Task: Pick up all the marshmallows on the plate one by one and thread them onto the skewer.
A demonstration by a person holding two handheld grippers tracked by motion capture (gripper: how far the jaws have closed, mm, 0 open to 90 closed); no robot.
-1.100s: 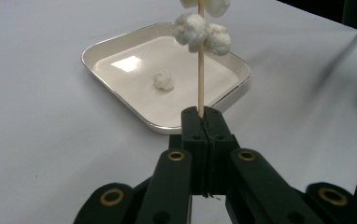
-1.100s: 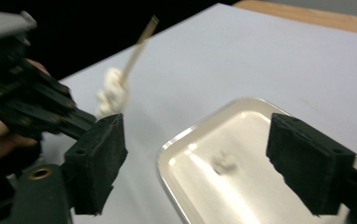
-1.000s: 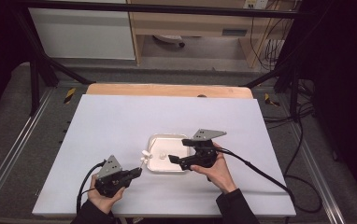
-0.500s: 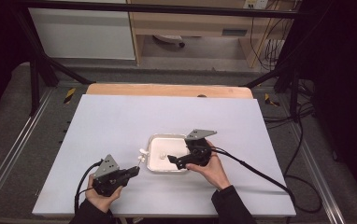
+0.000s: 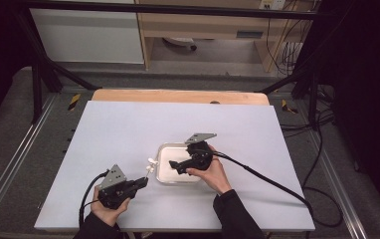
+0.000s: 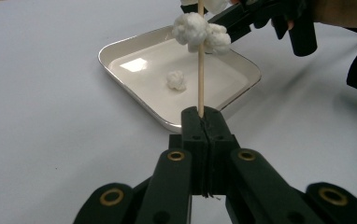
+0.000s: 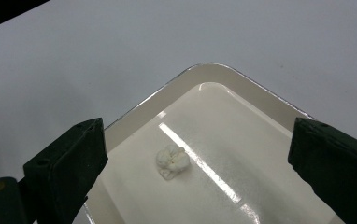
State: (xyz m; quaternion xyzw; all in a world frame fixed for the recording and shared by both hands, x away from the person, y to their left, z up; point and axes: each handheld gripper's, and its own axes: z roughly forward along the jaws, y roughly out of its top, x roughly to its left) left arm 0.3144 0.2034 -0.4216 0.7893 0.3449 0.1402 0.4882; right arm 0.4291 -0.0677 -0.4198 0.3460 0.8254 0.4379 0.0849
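1. Skewer work: left gripper (image 5: 141, 182) is clamped tight on the base of a thin wooden skewer (image 6: 200, 70), jaws fully together around it. The stick points away from the hand towards the tray, tip end loaded with two white fluffy marshmallow-like lumps (image 6: 200, 31).
2. Likely reason for that hold: gripping the bare end keeps the shaft free for more pieces and steadies the stick so the other hand can push onto it.
3. Right gripper (image 7: 195, 154) has jaws spread wide, having just been opening, nothing pressed between the pads. It hangs over the shallow white square tray with a metal rim (image 5: 164, 149), aimed down at the one loose white lump (image 7: 172, 161) lying on the tray floor.
4. Judgement: next piece to thread is that loose lump; the jaws bracket it from above but do not touch it.
5. Tray sits on the pale grey bench top (image 5: 128, 129), right of centre and towards the near edge. Left gripper sits near the near-left part of the bench, just off the tray's left side.
6. Surroundings: black cables (image 5: 267, 177) trail from both grippers towards the near edge; a wooden strip (image 5: 178, 96) runs along the far edge.
7. In the way: the loaded skewer tip sits close beside the right gripper's body, so the descent could knock it. Tray wall may limit a low side approach.
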